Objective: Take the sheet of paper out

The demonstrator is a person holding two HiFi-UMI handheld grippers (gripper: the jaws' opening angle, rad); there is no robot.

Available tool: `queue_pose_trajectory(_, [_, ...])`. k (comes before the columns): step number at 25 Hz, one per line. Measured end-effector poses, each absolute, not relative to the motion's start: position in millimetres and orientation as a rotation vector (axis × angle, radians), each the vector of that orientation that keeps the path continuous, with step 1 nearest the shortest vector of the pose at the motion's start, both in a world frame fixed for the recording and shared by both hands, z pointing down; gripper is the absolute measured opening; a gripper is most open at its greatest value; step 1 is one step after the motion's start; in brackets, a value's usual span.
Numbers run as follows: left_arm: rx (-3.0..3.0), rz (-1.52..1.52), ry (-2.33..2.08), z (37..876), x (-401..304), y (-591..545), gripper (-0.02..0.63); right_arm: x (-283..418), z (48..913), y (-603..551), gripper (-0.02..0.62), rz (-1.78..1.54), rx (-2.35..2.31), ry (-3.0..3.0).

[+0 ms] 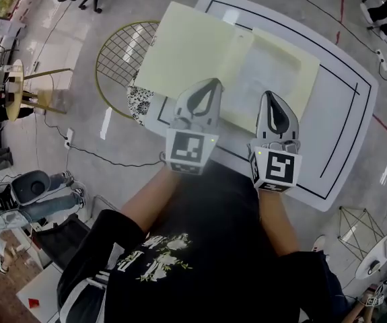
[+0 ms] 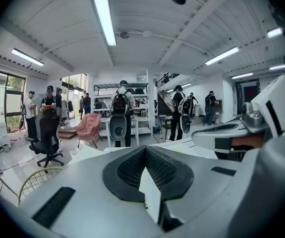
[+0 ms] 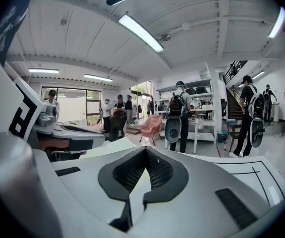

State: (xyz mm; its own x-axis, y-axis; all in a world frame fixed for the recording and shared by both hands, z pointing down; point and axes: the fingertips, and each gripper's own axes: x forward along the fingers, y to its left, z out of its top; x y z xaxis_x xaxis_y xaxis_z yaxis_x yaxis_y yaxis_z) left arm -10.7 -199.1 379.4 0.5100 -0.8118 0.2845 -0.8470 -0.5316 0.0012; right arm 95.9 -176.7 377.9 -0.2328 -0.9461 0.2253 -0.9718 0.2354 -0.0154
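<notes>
Nearest the head camera, the person's black printed T-shirt [image 1: 180, 261] fills the bottom of the view, with both bare forearms reaching forward side by side. The left gripper [image 1: 210, 86] and the right gripper [image 1: 270, 98] each carry a white cube with square black markers at the wrist end. Both point away from the person at the near edge of a pale yellow paper folder [image 1: 186, 52].

The left gripper view shows the left gripper [image 2: 144, 150] with its dark ribbed pads [image 2: 132, 170] meeting at the tip and a thin pale sheet edge pinched between them. The right gripper [image 3: 146, 150] is closed the same way on a thin pale edge. Whether each pinch takes the cover alone or also the page inside is hard to tell.

The folder lies open across the near-left part of a white desk [image 1: 344, 113] marked with a black outline. The whitish sheet of paper [image 1: 267, 79] sits inside the folder's right half, just ahead of the right gripper. The folder's left corner reaches past the desk edge, over a round gold wire-grid seat [image 1: 116, 62] standing beside the desk on the grey floor.

Farther off, both gripper views show a pink armchair [image 2: 88, 125], a black office chair [image 2: 48, 138] and several people standing with backpacks near white shelving.
</notes>
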Motion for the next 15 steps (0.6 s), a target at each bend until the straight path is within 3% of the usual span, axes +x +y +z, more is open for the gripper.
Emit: queue_pose_trajectory(15, [2.531, 0.547, -1.348, 441, -24, -234, -0.008, 89, 414, -216, -0.006, 0.324, 1.763, -2.278])
